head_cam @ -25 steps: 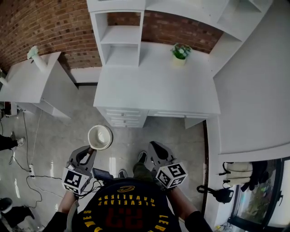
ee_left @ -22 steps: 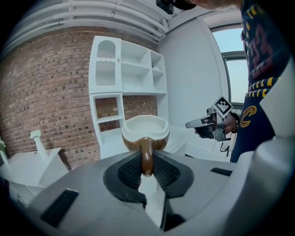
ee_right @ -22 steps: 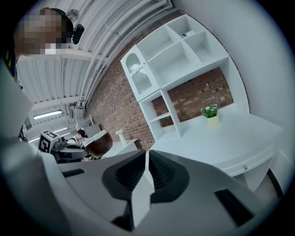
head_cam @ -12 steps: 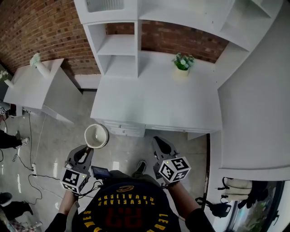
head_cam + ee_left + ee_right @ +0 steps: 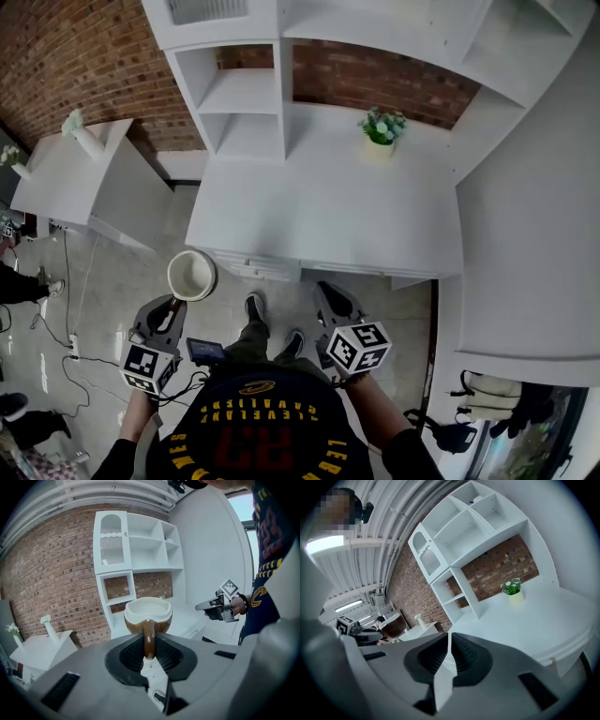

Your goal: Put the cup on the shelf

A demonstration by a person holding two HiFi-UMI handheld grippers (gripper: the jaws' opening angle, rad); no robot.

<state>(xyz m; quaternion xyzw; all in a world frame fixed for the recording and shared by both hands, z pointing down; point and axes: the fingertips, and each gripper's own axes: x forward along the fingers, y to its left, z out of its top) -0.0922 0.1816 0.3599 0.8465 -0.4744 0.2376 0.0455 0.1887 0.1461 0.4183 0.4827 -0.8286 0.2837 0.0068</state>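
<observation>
**A:** Item and location?

**B:** One cup [image 5: 192,275], brown outside and cream inside, with a single loop handle [image 5: 149,637]. It is held upright in the air over the floor [image 5: 112,272], on the left, just on the near side of the desk [image 5: 328,211]. It is not yet at the shelf [image 5: 246,94], which stands at the far left of the desktop.

**A:** Who has it?

**B:** The left gripper [image 5: 174,304]. Its jaws pinch the handle, and the bowl juts out past the tips. The right gripper [image 5: 326,294] carries nothing; its jaws are together with only a slit between them.

**A:** Handling notes?

**B:** It looks like glazed ceramic, so I judge it:
- rigid, of moderate weight, and smooth enough to slip;
- liable to chip or break if it is knocked against a shelf board or dropped.

With the handle the only hold, the weight of the bowl hangs forward of the grip and could make the cup pivot or droop. It is best kept level and set down gently on its base.

**A:** Alternative holds?

**B:** The rim wall, pinched inside and out. The handle grip seems adequate as it is.

**A:** Neighbours?

**B:** A potted plant [image 5: 382,127] on the far right of the desk, well clear of the shelf.
</observation>
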